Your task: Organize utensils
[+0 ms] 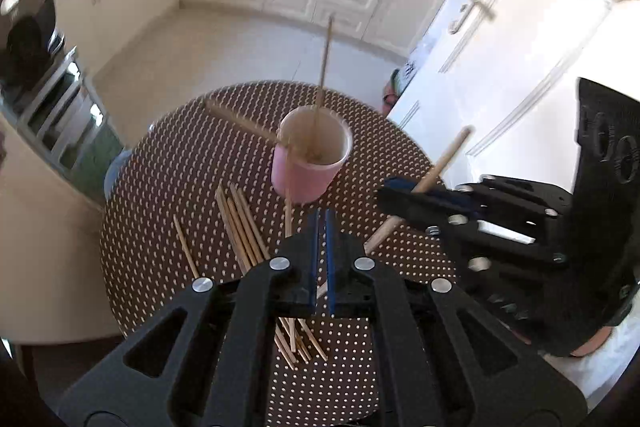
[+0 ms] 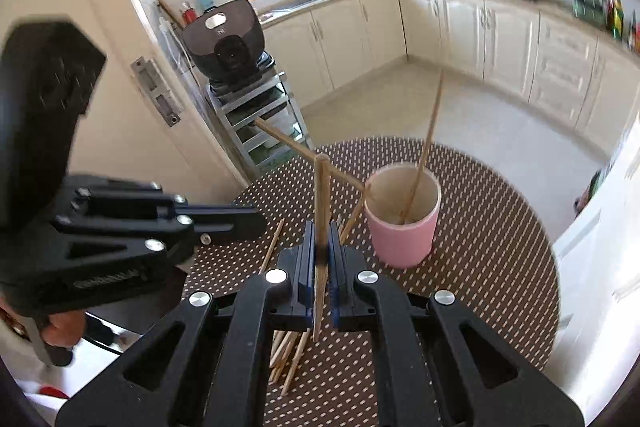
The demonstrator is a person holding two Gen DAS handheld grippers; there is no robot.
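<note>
The right gripper [image 2: 320,267] has its jaws closed on a single light wooden chopstick [image 2: 321,211], held upright, probably so it can drop end-first into the pink cylindrical cup [image 2: 404,231] on the brown dotted round tabletop [image 2: 500,227]. The left gripper [image 1: 320,251] hovers with jaws nearly together and apparently empty above the loose pile of wooden chopsticks [image 1: 240,227] beside the cup, likely lining up the next pick.

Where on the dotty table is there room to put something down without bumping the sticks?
Bare patches of the round brown dotted table: right of the pink cup out to the table's rim, and behind the cup at the far edge. It is crowded left of and in front of the cup, where loose wooden chopsticks lie scattered under both grippers.
</note>
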